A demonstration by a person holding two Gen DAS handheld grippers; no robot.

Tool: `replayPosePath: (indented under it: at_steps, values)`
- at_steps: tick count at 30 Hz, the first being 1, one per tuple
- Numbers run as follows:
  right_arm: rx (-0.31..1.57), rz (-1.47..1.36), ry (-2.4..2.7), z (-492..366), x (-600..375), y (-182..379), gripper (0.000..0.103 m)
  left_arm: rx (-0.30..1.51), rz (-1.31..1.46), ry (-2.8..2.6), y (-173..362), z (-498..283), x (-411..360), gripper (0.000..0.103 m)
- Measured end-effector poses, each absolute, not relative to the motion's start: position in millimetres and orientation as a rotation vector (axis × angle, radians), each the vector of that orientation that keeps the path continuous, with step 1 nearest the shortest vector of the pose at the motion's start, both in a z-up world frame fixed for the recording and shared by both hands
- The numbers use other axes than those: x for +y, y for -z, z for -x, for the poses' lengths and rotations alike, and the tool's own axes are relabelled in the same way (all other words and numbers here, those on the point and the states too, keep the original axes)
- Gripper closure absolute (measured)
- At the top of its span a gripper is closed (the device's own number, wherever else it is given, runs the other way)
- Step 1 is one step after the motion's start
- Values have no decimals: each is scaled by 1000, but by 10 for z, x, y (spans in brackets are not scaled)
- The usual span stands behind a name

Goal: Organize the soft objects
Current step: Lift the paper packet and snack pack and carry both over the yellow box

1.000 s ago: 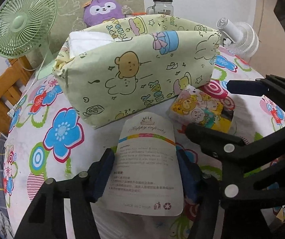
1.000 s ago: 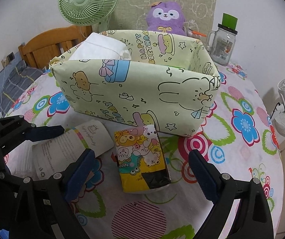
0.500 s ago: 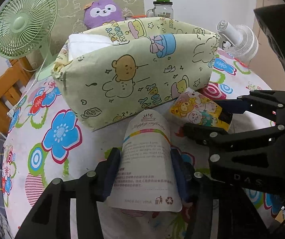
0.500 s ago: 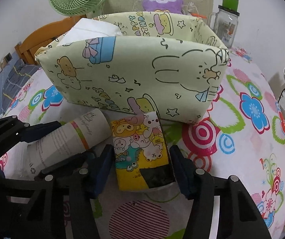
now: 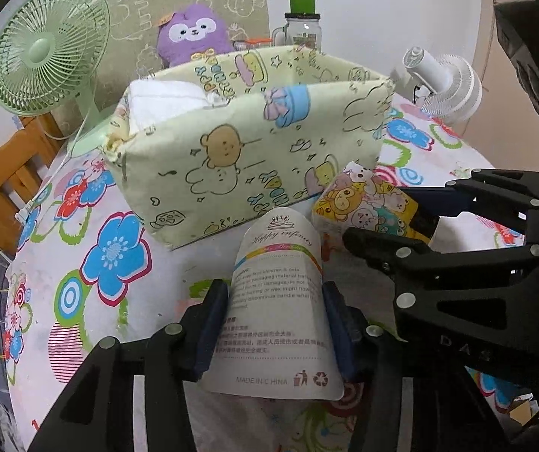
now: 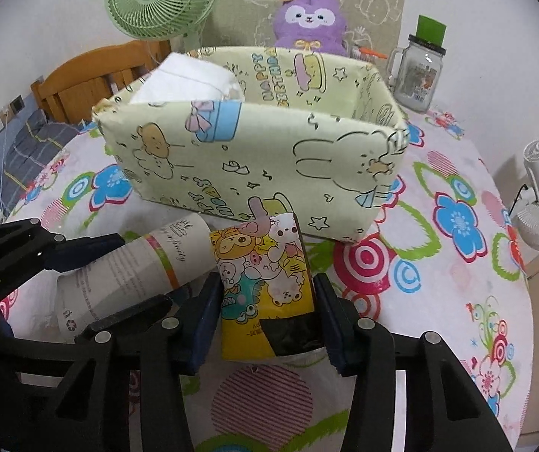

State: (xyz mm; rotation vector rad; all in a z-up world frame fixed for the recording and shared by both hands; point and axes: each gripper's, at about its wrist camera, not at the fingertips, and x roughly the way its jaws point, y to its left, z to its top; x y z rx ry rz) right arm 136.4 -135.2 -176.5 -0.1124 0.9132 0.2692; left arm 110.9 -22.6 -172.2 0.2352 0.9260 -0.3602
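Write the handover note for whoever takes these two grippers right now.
Left gripper: shut on the white printed pack, which is tilted with its far end up.
Right gripper: jaws closing, both pads against the sides of the cartoon tissue pack, which lies on the floral tablecloth.
Both packs sit just in front of the fabric storage box.
Done: a white folded item is already in the box's left end.
Left: lift both packs over the front wall and put them in the box's free part.
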Motion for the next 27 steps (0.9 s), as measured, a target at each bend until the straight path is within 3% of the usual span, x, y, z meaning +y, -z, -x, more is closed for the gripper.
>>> replayPosePath:
  at_steps: [27]
  values:
    - [723, 116, -253, -732, -1444, 963, 51, 790, -244, 330, 1013, -618, -313, 51]
